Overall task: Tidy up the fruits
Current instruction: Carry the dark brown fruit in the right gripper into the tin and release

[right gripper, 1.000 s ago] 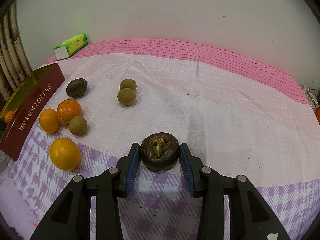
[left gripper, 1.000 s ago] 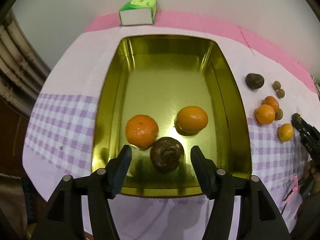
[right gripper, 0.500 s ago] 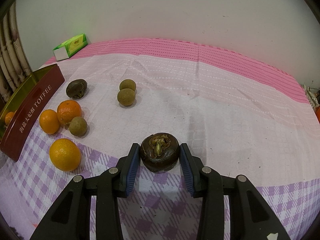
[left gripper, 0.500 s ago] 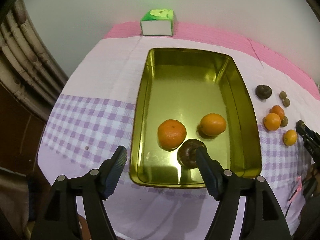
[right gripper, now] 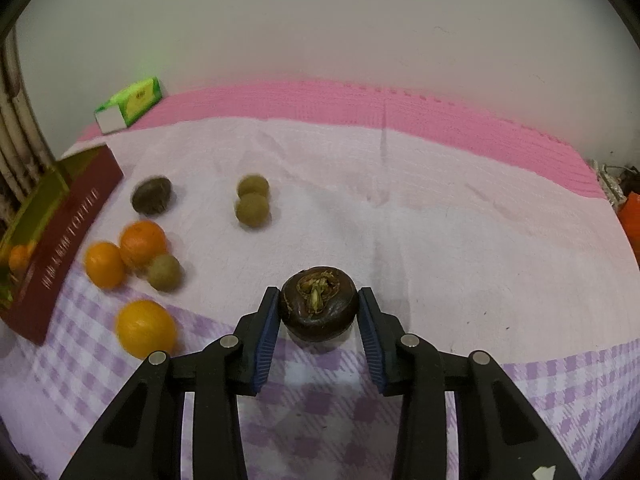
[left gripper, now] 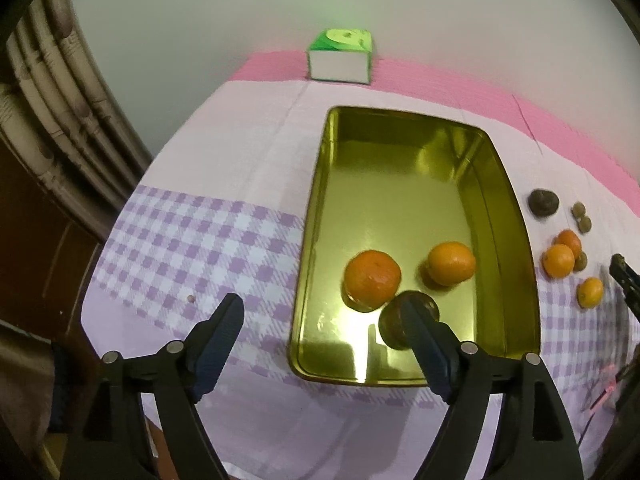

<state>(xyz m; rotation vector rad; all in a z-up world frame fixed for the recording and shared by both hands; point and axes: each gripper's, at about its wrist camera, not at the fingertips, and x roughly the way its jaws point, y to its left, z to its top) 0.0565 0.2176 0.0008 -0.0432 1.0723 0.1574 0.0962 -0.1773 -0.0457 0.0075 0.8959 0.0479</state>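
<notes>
A gold tray holds two oranges and a dark brown fruit, partly hidden behind my left gripper's right finger. My left gripper hangs over the tray's near left rim. Its jaws are opening and nothing is between them. My right gripper is shut on a second dark brown fruit just above the checked cloth, with a pad pressing on each side. More oranges, small green-brown fruits and a third dark fruit lie loose between it and the tray's red wall.
A green and white box stands at the far edge of the pink cloth, against the wall. Bamboo-like furniture rises left of the table. Something orange sits at the table's far right edge. Open cloth lies to the right of the loose fruit.
My left gripper's jaws have spread wide and drawn back to the left, leaving the dark fruit lying in the tray. My right gripper stays shut on its fruit.
</notes>
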